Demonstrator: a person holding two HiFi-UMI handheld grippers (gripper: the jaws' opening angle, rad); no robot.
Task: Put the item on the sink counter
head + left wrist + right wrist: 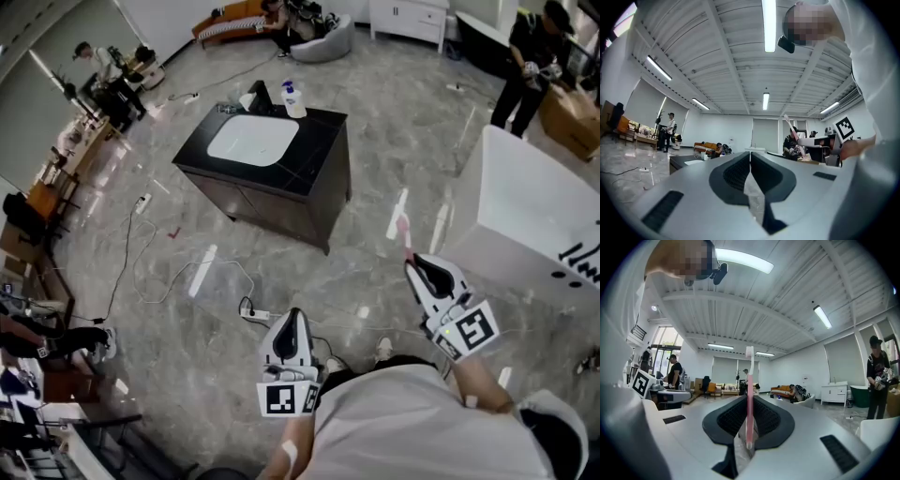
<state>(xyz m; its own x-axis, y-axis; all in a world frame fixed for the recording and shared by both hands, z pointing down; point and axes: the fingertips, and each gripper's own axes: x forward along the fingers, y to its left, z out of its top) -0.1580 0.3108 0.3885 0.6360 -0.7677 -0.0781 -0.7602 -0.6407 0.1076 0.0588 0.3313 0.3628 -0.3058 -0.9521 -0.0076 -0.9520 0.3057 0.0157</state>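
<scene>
Right gripper (pixel 419 267) clamped on pink toothbrush (pixel 403 228), well apart from the sink counter (pixel 319 150) across the floor.
Grips the thin handle near its lower end, jaws almost together, bristle head standing up beyond them. Likely light, stiff and a little slippery, so better to hold low on the handle and lay flat on the bare black top beside the white basin (pixel 251 139). Left gripper (pixel 292 316) closed on nothing.

Clad in a pale grey short-sleeved shirt (pixel 422 427), with a white left gripper (pixel 292 317) and right gripper (pixel 413 267), both black-padded inside the jaws and each topped by a cube (pixel 288 398) of black-and-white square markers.
</scene>
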